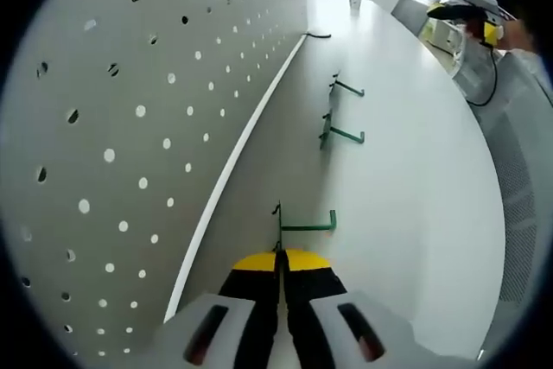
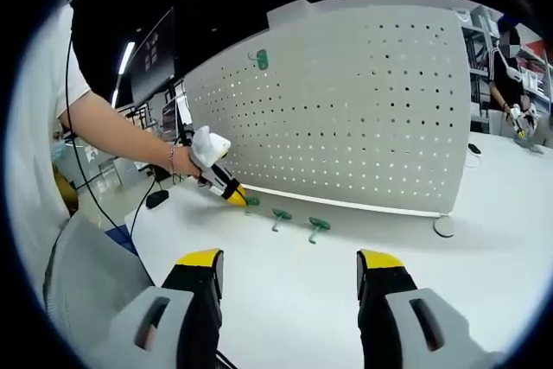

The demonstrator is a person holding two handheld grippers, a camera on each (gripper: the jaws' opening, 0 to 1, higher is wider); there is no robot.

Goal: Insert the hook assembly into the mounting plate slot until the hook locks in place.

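A green hook [image 1: 304, 225] lies on the white table [image 1: 415, 213] at the foot of the grey pegboard [image 1: 130, 127]. My left gripper [image 1: 281, 258] is shut on its stem, yellow tips together. In the right gripper view, the left gripper [image 2: 235, 197] is held by a hand and touches that hook [image 2: 251, 201] near the pegboard [image 2: 346, 110]. Two more green hooks [image 2: 281, 214] [image 2: 319, 225] lie to its right; they also show in the left gripper view [image 1: 341, 134] [image 1: 344, 86]. My right gripper [image 2: 289, 270] stands open and empty above the table, well back from the hooks.
A green hook [image 2: 260, 60] hangs high on the pegboard. The board's round foot [image 2: 444, 226] sits at its right end. A grey mesh chair back [image 1: 514, 153] stands at the table's edge. Another person [image 2: 505, 66] works at the far right. Monitors and cables stand at the left.
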